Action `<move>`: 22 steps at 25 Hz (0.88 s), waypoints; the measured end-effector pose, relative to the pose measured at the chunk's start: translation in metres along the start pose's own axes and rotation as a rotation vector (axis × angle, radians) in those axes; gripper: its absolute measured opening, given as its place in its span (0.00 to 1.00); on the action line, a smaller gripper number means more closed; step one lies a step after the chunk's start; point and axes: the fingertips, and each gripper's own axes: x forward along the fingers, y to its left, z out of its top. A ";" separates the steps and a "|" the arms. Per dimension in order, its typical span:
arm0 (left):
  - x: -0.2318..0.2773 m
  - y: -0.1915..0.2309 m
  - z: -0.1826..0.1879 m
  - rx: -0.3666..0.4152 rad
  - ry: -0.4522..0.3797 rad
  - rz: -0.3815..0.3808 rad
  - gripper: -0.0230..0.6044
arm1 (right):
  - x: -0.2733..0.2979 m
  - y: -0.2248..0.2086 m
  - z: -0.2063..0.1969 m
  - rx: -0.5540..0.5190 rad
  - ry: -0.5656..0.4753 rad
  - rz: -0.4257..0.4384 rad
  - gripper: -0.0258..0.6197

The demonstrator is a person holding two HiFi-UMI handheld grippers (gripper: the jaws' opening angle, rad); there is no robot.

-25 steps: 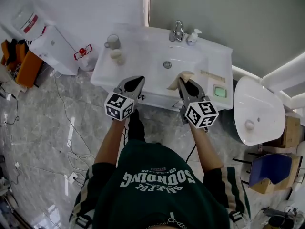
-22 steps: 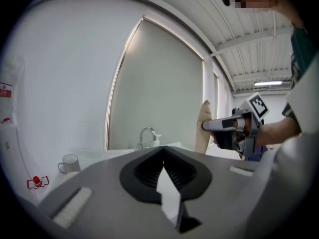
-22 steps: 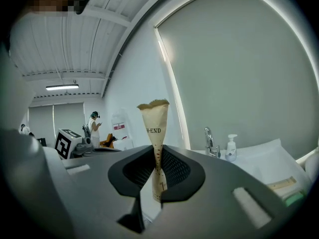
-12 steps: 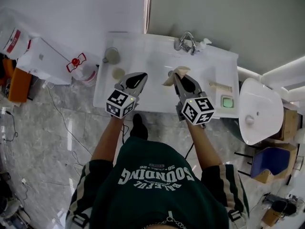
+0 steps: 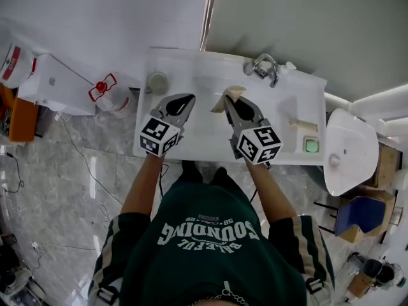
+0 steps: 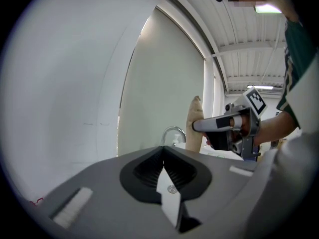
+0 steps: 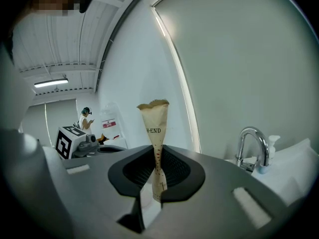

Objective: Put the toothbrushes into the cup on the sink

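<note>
My right gripper [image 5: 227, 101] is shut on a toothbrush in a beige paper wrapper [image 5: 231, 93], held above the white sink [image 5: 191, 148]. In the right gripper view the wrapper [image 7: 154, 128] stands upright, pinched between the pads of the right gripper [image 7: 154, 153]. A grey cup [image 5: 157, 81] stands on the sink's back left corner. A second wrapped toothbrush [image 5: 298, 125] lies on the sink's right side. My left gripper [image 5: 183, 101] hovers over the sink's left part, shut and empty; its pads meet in the left gripper view [image 6: 163, 152], which also shows the right gripper [image 6: 229, 129] with the wrapper [image 6: 195, 123].
A chrome faucet [image 5: 265, 66] and a small soap bottle [image 5: 290, 65] stand at the sink's back. A green soap dish [image 5: 311, 145] sits at its front right. A white toilet [image 5: 347, 152] is to the right, a white cabinet [image 5: 57, 85] and a bottle [image 5: 105, 91] to the left.
The right gripper has carried the wrapped toothbrush up out of the basin and leftward over the sink. The left gripper has kept its place over the sink's left part.
</note>
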 end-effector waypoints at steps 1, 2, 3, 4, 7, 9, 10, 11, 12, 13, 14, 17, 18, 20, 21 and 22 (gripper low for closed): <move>0.000 0.006 -0.001 -0.004 0.001 0.009 0.12 | 0.006 0.000 0.000 -0.001 0.004 0.010 0.10; 0.000 0.011 -0.001 -0.007 0.001 0.020 0.12 | 0.012 0.001 0.000 -0.003 0.007 0.020 0.10; 0.000 0.016 -0.001 -0.010 0.001 0.032 0.12 | 0.017 0.001 0.000 -0.004 0.010 0.031 0.10; -0.002 0.021 -0.002 -0.015 0.001 0.045 0.12 | 0.022 0.002 0.000 -0.007 0.014 0.044 0.10; -0.009 0.030 -0.004 -0.039 -0.002 0.091 0.12 | 0.034 0.006 0.000 -0.018 0.031 0.085 0.10; -0.016 0.037 -0.005 -0.058 -0.010 0.123 0.12 | 0.041 0.009 0.000 -0.024 0.042 0.111 0.10; -0.019 0.040 -0.006 -0.064 -0.013 0.140 0.12 | 0.045 0.011 0.001 -0.028 0.044 0.124 0.10; -0.023 0.044 -0.006 -0.068 -0.016 0.158 0.12 | 0.049 0.013 0.002 -0.032 0.046 0.138 0.10; -0.028 0.047 -0.007 -0.073 -0.018 0.175 0.12 | 0.053 0.016 0.003 -0.036 0.049 0.153 0.10; -0.032 0.050 -0.008 -0.080 -0.020 0.192 0.12 | 0.057 0.019 0.003 -0.039 0.052 0.167 0.10; -0.037 0.053 -0.009 -0.087 -0.022 0.208 0.12 | 0.060 0.023 0.002 -0.043 0.056 0.180 0.10; -0.051 0.062 -0.013 -0.103 -0.026 0.251 0.12 | 0.074 0.032 0.002 -0.059 0.066 0.214 0.10; -0.057 0.065 -0.015 -0.108 -0.026 0.265 0.12 | 0.080 0.036 0.001 -0.064 0.068 0.225 0.10; -0.069 0.071 -0.022 -0.118 -0.025 0.295 0.12 | 0.092 0.045 -0.001 -0.073 0.073 0.248 0.10; -0.074 0.073 -0.025 -0.125 -0.024 0.310 0.12 | 0.098 0.051 -0.003 -0.077 0.077 0.261 0.10; -0.080 0.076 -0.028 -0.132 -0.024 0.323 0.12 | 0.104 0.056 -0.005 -0.082 0.082 0.273 0.10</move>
